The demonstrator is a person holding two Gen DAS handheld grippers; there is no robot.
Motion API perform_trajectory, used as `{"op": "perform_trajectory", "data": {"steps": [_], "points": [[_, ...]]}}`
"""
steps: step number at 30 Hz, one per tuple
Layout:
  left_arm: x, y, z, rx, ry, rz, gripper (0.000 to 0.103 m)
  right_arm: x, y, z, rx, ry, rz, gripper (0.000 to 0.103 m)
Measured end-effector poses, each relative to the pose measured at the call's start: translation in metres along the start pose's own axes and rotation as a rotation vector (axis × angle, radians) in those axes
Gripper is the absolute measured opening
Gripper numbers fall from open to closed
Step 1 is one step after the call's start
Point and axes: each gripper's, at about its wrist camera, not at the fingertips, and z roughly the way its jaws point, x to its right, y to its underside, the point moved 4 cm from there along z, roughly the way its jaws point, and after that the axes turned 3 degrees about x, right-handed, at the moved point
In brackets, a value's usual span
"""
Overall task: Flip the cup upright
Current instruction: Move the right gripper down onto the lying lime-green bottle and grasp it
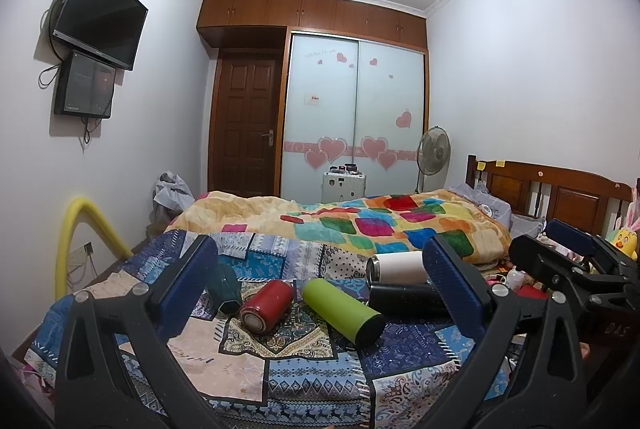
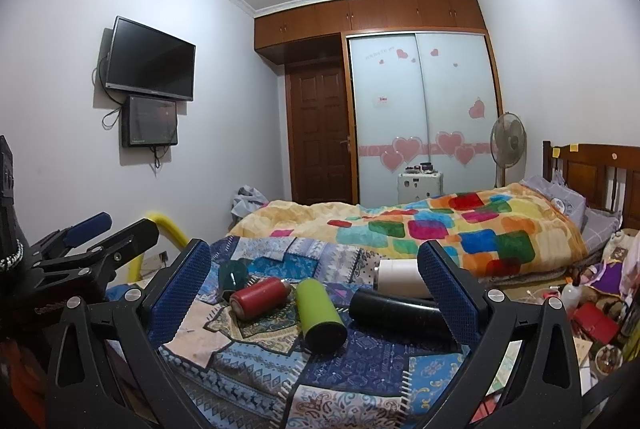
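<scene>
Cups, five, all lying on their sides on the patchwork bedspread (image 1: 304,381) at the near end of the bed; none yet upright.

- Red cup (image 1: 267,304): short steel tumbler, base toward the camera, left of centre. Touching or just beside the green one.
- Lime-green cup (image 1: 343,310): tall flask, dark end nearest the camera, lying diagonally at centre.
- Black cup (image 1: 404,299): long flask, right of the green one, partly hidden by the left gripper's finger.
- White cup (image 1: 396,267): steel rim facing left, lying just behind the black one.
- Dark teal cup (image 1: 226,289): faceted, open end toward the camera, far left, partly behind a finger.

Handling, judged: rigid metal-bodied vessels, smooth painted walls likely slippery; round bodies apt to roll on the soft, yielding quilt. Not fragile. Weight cannot be told; likely light if empty. Best hold: across the middle of the barrel, fingers on opposite sides, then pivot onto the flat base. Standing balance on bedding looks doubtful, especially for the tall flasks.

Left gripper (image 1: 320,277): jaws spread wide, holding nothing, hovering short of the cups.
Right gripper (image 2: 314,279): jaws spread wide, empty, likewise short of the cups.

Also present: multicoloured blanket (image 1: 384,225) farther up the bed.
</scene>
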Motion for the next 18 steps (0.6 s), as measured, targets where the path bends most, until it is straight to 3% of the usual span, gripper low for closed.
{"op": "perform_trajectory", "data": {"steps": [9,18], "points": [[-0.014,0.018,0.034,-0.047,0.012,-0.002,0.103,0.005,0.021,0.045,-0.114,0.007,-0.059,0.103],[-0.031,0.044,0.082,-0.103,-0.014,0.036,0.103,0.021,0.065,0.138,-0.388,-0.024,-0.116,0.103]]}}
